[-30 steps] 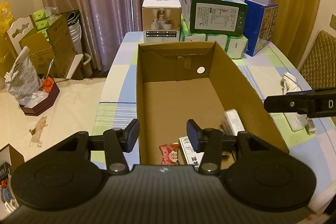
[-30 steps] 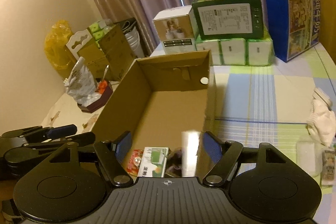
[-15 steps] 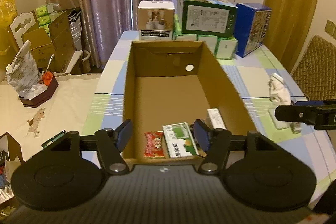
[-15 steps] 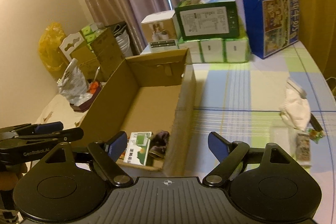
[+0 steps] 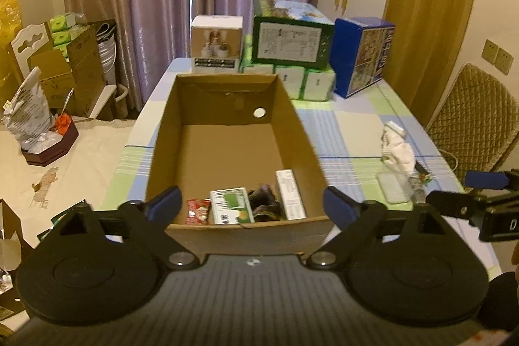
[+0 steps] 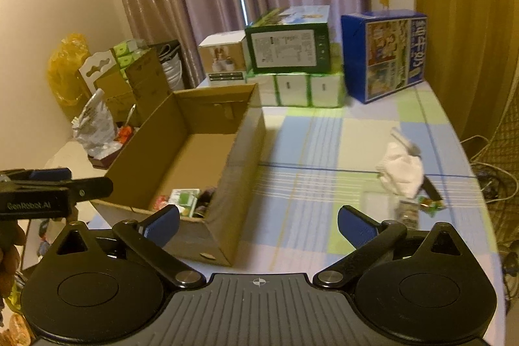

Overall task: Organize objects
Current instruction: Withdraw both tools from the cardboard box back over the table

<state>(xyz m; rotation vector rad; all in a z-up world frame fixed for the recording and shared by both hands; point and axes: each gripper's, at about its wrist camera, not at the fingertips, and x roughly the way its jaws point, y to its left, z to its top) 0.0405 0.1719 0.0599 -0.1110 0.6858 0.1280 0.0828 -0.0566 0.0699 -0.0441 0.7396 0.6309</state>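
Cardboard fills the middle of the left wrist view: an open box (image 5: 227,151) stands on the checked bench (image 5: 356,119). At its near end lie a red packet (image 5: 197,210), a green-and-white carton (image 5: 232,205), a dark item (image 5: 264,203) too blurred to name, and a long white pack (image 5: 289,194) leaning against the right wall. The left gripper (image 5: 251,205) hovers just before the near wall, its blue-tipped fingers (image 5: 165,206) spread wide and holding nothing. To the right of the box, a white cloth (image 5: 399,148) and a clear pouch (image 5: 392,187) lie on the bench, with stacked boxes (image 5: 292,42) behind.

From the right wrist view, the box (image 6: 240,151) sits to the left, the carton (image 6: 185,198) visible inside its near end. The right gripper (image 6: 258,221) hangs above bare bench (image 6: 308,184) just beside the box, fingers (image 6: 355,224) released and empty. The cloth (image 6: 402,164) lies ahead to the right, with the pouch (image 6: 378,203) and small wrapped bits (image 6: 428,204) near it. The left gripper (image 6: 55,187) shows side-on at the left edge.
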